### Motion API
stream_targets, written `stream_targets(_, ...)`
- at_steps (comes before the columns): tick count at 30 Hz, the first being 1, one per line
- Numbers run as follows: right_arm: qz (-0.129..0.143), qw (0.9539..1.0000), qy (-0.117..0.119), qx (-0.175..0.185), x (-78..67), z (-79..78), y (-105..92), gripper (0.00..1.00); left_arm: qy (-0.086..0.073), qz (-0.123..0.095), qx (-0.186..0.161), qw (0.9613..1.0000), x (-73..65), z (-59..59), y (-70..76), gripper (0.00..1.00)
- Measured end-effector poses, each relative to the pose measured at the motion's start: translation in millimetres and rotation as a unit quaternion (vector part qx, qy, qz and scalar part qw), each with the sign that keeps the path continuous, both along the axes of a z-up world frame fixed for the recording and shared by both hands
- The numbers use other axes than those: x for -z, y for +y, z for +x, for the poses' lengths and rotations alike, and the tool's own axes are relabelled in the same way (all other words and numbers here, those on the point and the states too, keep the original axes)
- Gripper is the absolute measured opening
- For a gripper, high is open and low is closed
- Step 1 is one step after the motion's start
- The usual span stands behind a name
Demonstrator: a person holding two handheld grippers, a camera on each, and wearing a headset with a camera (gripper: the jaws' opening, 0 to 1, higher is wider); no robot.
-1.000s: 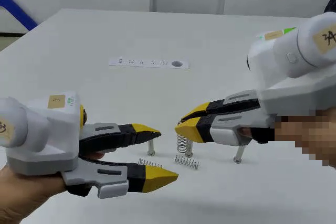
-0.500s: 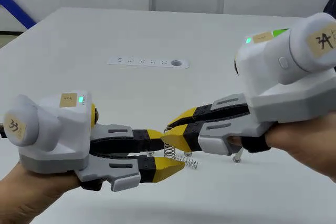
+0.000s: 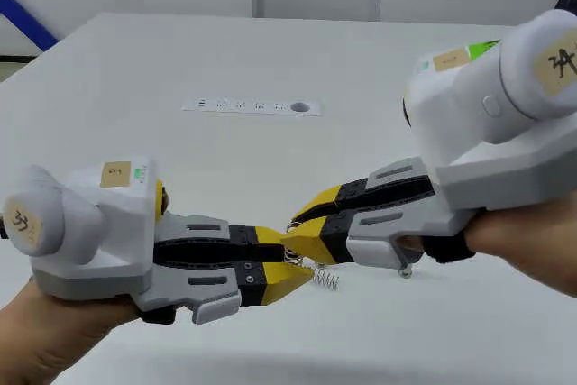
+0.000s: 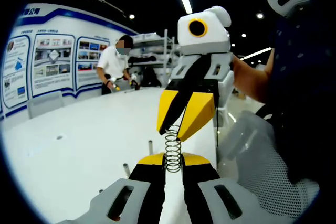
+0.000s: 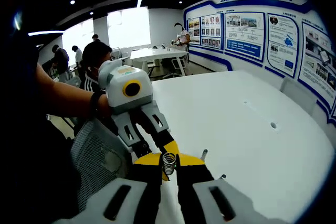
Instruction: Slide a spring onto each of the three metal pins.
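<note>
Head cam looks fwd & down across the white desk (image 3: 135, 69), close above the left claw (image 3: 293, 263) & right claw (image 3: 290, 239); left claw cam sits low over the desk, facing the right claw v. near; right claw cam faces back at the left claw; both claw cams share the spring (image 4: 172, 153) btwn the tips.
</note>
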State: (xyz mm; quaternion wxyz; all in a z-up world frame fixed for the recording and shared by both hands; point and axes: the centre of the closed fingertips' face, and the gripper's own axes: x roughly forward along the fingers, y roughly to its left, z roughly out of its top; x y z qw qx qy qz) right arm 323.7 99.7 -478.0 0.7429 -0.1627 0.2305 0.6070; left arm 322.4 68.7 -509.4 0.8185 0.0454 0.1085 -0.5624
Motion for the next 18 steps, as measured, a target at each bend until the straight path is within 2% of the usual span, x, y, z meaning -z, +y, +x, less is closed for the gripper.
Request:
stream_targets(8,-0.017,0.9998,0.002,-0.011,4.6,-4.3,-2.6,0.11,-0.002,0.012,0.001,0.9999,4.4,-2.5,1.4,0.11)
stream_targets(13,-0.021,0.9997,0.001,-0.016,3.8,-5.3,-1.7,0.11,0.006,0.007,0.000,1.0000,4.7,-2.0,0.5,0.12)
stream_targets(18,-0.030,0.9994,0.001,-0.013,5.7,-3.0,-7.3,0.11,0.009,0.001,-0.008,0.9999,5.5,0.8,0.5,0.22)
